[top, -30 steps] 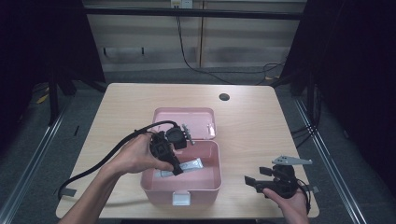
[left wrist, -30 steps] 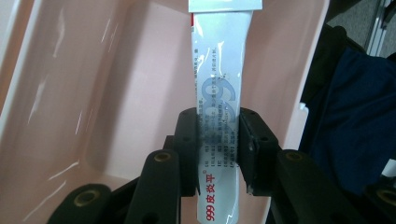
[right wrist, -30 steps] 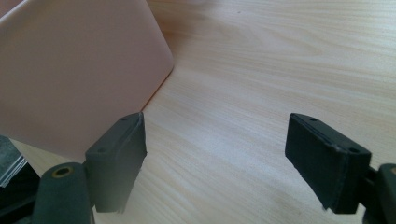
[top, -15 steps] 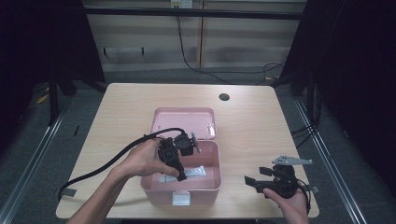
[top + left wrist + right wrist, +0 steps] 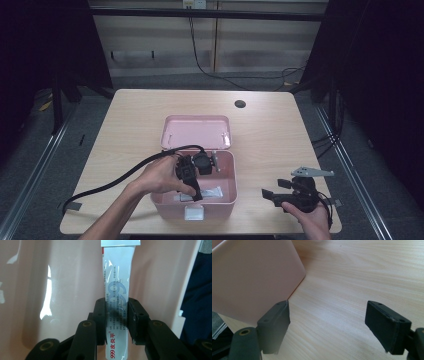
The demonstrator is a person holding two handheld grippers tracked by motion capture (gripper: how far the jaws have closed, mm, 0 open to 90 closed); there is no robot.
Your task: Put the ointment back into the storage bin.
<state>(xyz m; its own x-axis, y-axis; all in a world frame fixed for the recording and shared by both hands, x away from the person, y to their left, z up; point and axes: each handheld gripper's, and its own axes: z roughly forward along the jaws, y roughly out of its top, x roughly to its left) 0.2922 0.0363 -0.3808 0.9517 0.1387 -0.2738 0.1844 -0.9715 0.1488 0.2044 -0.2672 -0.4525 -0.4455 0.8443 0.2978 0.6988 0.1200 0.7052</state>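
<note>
Left gripper (image 5: 116, 322) is reaching down into the pink box (image 5: 167, 202), jaws pinching a white tube (image 5: 117, 297) across its width, near the printed end. Tube is lying on the box floor, its crimped end pointing away ahead of the jaws. Grip is looking centred, so lifting straight up beats dragging; I'm judging the tube soft, so light squeeze only. Can't quite tell from the high view whether it's clear of the floor yet.

Right gripper (image 5: 332, 325) is resting on the table (image 5: 280, 130) off to the box's right, jaws spread wide with nothing between, box corner just beside its left jaw.

Edges: box walls are flanking the left jaws on both sides, open lid (image 5: 197, 131) is standing beyond them. Open room is straight up, then out over bare wood to the left or right of the box
</note>
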